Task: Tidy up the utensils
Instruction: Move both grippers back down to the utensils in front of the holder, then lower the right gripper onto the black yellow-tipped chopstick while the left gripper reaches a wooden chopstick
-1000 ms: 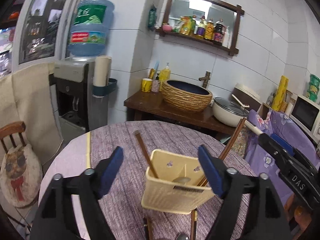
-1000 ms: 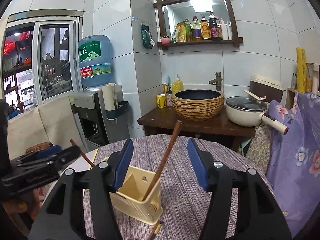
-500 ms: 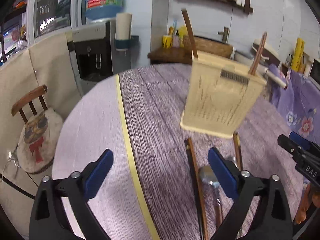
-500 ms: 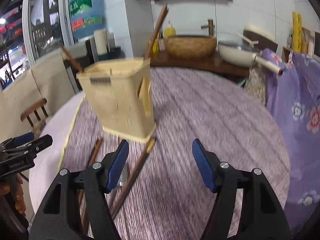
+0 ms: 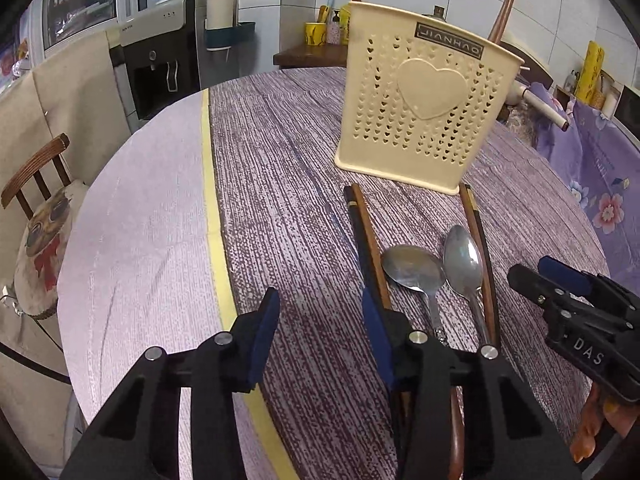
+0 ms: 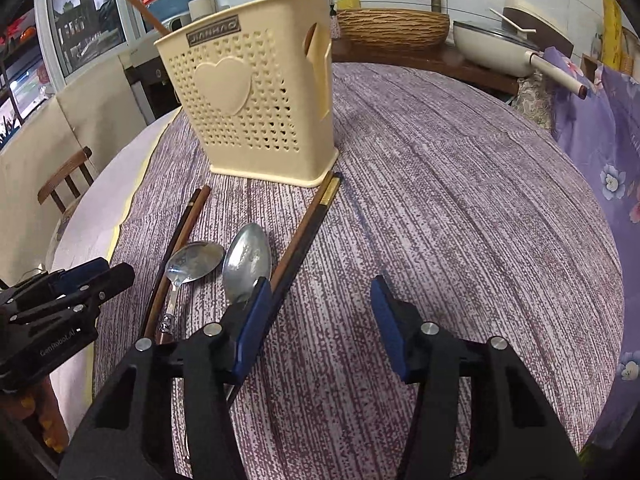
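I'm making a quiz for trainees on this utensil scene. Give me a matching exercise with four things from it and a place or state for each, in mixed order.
Things
1. utensil holder
2. two spoons
3. left gripper
4. pan

Places or states
A. open, holding nothing
B. lying on the tablecloth between chopsticks
C. standing upright on the table, chopsticks sticking out of it
D. on the wooden counter behind the table

Pairs: 1-C, 2-B, 3-A, 4-D
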`<state>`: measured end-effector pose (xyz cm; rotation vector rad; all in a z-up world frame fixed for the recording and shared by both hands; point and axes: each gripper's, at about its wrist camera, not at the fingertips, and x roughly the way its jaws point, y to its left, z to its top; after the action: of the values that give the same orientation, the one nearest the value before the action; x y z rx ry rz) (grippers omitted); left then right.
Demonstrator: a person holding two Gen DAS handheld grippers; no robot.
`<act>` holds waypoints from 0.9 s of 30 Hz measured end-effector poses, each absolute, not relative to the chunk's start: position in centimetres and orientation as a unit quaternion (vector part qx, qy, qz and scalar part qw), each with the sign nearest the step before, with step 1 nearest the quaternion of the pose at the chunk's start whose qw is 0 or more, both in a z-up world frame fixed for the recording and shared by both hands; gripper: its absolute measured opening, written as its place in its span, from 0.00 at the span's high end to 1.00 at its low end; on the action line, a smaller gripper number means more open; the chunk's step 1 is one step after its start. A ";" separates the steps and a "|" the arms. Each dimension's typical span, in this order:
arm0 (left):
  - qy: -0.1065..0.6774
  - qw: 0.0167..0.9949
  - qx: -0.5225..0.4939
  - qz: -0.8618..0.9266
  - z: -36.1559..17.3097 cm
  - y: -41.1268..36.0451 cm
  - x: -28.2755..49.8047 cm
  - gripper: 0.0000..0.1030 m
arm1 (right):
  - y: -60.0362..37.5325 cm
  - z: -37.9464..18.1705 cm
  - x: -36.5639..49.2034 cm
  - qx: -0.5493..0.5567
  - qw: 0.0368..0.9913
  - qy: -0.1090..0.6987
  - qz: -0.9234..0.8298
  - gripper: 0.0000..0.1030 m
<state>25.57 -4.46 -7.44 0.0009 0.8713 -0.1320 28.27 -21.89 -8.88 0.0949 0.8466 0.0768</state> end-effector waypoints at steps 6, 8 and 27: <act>0.432 0.900 0.002 -0.064 -8.1 -4.5 25.8 0.59 | -21.6 -9.0 29.0 0.046 0.904 0.424 0.036 0.58; 0.433 0.899 0.001 -0.065 -8.2 -4.5 25.8 0.59 | -21.5 -9.1 29.2 0.047 0.902 0.428 0.037 0.59; 0.440 0.895 0.010 -0.070 -8.4 -5.9 26.7 0.59 | -21.4 -9.6 30.7 0.052 0.895 0.443 0.029 0.64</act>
<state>26.67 -5.89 -8.41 0.0198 0.9112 -0.1452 30.72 -21.42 -9.57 0.1088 0.9186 0.0595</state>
